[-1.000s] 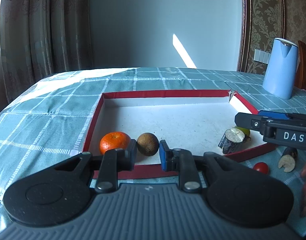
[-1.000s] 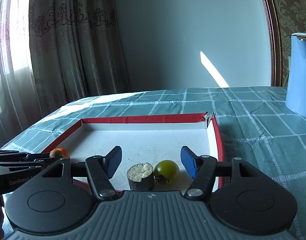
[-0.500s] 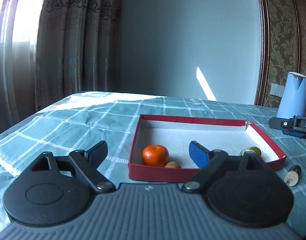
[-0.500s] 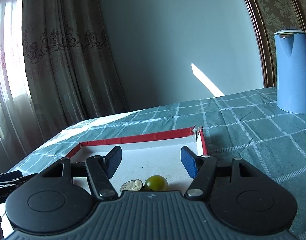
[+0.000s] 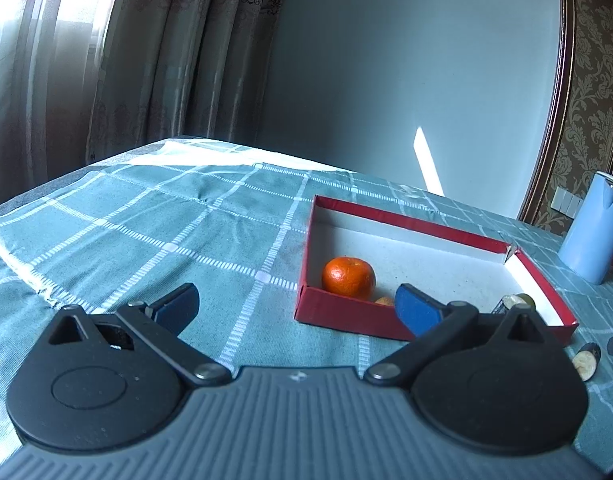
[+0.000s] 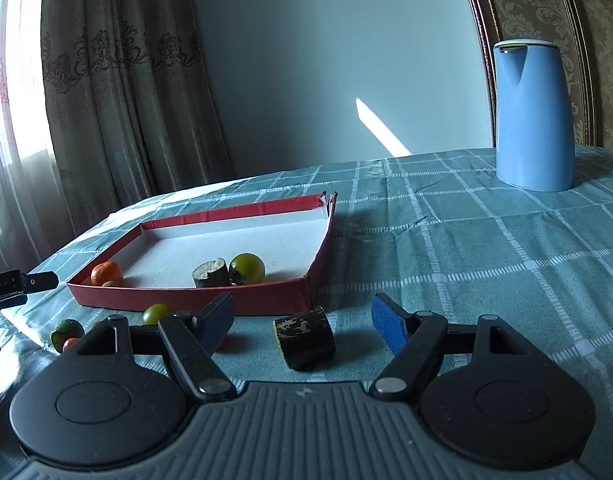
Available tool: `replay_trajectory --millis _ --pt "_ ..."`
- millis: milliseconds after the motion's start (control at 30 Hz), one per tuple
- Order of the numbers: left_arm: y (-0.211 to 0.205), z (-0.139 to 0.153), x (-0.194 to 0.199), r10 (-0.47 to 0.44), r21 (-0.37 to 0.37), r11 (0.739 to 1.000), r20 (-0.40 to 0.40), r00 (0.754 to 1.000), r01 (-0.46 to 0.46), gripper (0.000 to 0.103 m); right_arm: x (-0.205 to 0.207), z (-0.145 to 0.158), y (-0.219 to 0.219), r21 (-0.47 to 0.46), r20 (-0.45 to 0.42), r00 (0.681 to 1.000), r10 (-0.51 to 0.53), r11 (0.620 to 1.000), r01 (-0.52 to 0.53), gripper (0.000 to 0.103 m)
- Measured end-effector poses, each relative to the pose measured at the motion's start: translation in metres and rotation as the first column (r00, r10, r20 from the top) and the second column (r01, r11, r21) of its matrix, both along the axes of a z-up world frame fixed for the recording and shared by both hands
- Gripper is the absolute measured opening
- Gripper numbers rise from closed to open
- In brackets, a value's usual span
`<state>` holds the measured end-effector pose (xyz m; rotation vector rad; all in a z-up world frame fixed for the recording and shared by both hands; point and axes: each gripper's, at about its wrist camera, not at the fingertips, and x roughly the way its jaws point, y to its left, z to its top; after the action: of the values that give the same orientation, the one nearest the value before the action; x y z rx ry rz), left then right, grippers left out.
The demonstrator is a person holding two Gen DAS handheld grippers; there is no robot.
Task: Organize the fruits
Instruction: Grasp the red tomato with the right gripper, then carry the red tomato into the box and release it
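Observation:
A red-rimmed tray on the checked tablecloth holds an orange mandarin, a small brown fruit, a dark cut stalk piece and a green tomato. A second dark stalk piece lies on the cloth just ahead of my open, empty right gripper. My left gripper is open and empty, in front of the tray's near left corner. Small green and red fruits lie on the cloth left of the right gripper.
A tall blue kettle stands at the back right. A cut stalk piece lies on the cloth at the right of the left wrist view. Curtains and a wall stand behind the table.
Both grippers have pulled back out of the tray. The left gripper let go of the brown fruit and opened wide. The right gripper backed away towards the stalk piece on the cloth.

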<state>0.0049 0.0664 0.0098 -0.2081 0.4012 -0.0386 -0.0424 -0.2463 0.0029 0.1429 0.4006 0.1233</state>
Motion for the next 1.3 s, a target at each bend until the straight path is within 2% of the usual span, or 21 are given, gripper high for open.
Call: replay_trajectory --millis 200,333,467,633,667,700,733,800,967,1067,1200,1300 --pt "0.002 -0.001 0.0 -0.001 -0.012 1.0 -0.005 1.0 0.0 0.103 0.009 0.003 0.045 -0.169 0.013 0.991 0.132 0.977 -0.128 0.075" --pt "0.003 -0.001 0.0 -0.002 -0.021 1.0 -0.01 1.0 0.002 0.103 0.023 0.001 0.062 -0.213 -0.044 0.984 0.171 0.961 -0.176 0.074" --pt "0.005 -0.002 0.001 -0.006 -0.031 1.0 -0.01 1.0 0.006 0.103 0.036 -0.005 0.07 -0.238 -0.115 0.975 0.189 0.948 -0.212 0.059" --pt "0.004 -0.002 0.0 -0.008 -0.033 0.999 -0.003 1.0 0.008 0.103 0.047 -0.009 0.071 -0.232 -0.174 0.965 0.198 0.944 -0.236 0.052" --pt "0.005 -0.002 0.0 -0.008 -0.033 0.999 -0.003 1.0 0.008 0.103 0.049 -0.01 0.072 -0.231 -0.186 0.962 0.202 0.942 -0.242 0.046" --pt "0.005 -0.002 0.0 -0.008 -0.033 0.999 -0.003 1.0 0.008 0.103 0.05 -0.011 0.072 -0.231 -0.199 0.959 0.202 0.941 -0.246 0.036" --pt "0.004 -0.002 0.0 -0.009 -0.033 0.999 -0.003 1.0 0.009 0.103 0.052 -0.012 0.072 -0.228 -0.212 0.957 0.201 0.942 -0.248 0.031" --pt "0.005 -0.002 0.0 -0.008 -0.033 0.999 -0.004 1.0 0.008 0.103 0.055 -0.012 0.072 -0.218 -0.214 0.957 0.197 0.945 -0.244 0.026" --pt "0.004 -0.002 -0.001 -0.006 -0.033 0.999 -0.005 1.0 0.006 0.103 0.049 -0.008 0.067 -0.193 -0.175 0.966 0.189 0.956 -0.222 0.025" --pt "0.004 -0.002 -0.001 -0.007 -0.032 0.999 -0.004 1.0 0.007 0.103 0.045 0.001 0.06 -0.175 -0.117 0.978 0.171 0.966 -0.19 0.025" --pt "0.004 -0.002 -0.001 -0.008 -0.032 0.999 -0.002 1.0 0.008 0.103 0.056 0.014 0.047 -0.154 -0.063 0.991 0.117 0.98 -0.126 0.025" --pt "0.003 -0.002 -0.001 -0.008 -0.031 0.999 0.001 1.0 0.008 0.103 0.071 0.017 0.041 -0.157 -0.06 0.995 0.081 0.984 -0.089 0.025"
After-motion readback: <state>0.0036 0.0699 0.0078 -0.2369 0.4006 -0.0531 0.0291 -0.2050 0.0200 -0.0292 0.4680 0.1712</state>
